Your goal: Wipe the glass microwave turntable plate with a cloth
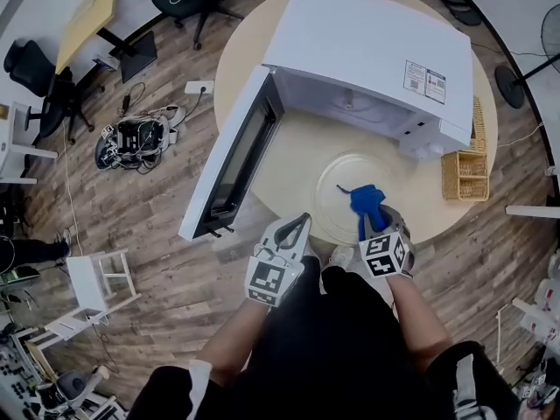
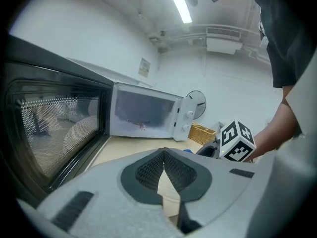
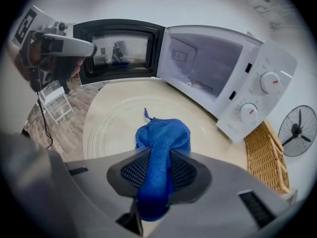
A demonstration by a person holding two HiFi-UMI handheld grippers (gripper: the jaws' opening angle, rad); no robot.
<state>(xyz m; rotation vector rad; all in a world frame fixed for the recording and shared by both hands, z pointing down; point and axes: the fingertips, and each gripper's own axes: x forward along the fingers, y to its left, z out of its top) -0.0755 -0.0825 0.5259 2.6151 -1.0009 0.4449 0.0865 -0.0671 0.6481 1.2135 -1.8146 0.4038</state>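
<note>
One glass turntable plate [image 1: 398, 175] lies flat on the round bench [image 1: 245, 46], out of the microwave [image 1: 367, 51] and just in front of its open cavity. A blue cloth [image 1: 367, 201] hangs over the plate's near part. Its lower folds seem to rest on the glass, though I cannot tell how firmly. The right gripper [image 1: 374, 224] has its jaws closed tight on the bunched upper end of the cloth. The left gripper [image 1: 302, 221] hovers near the bench edge beside the plate, between it and the open microwave door [image 1: 232, 160]. Its jaws are brought together with nothing between them. A wicker basket [image 1: 464, 175] stands at the plate's far right.

The wiping looks to be at or near its start. The next move calls for pressing the cloth down and sweeping it round the glass. The free left jaws may need to steady the rim, since a loose plate could slide on the smooth bench.
</note>
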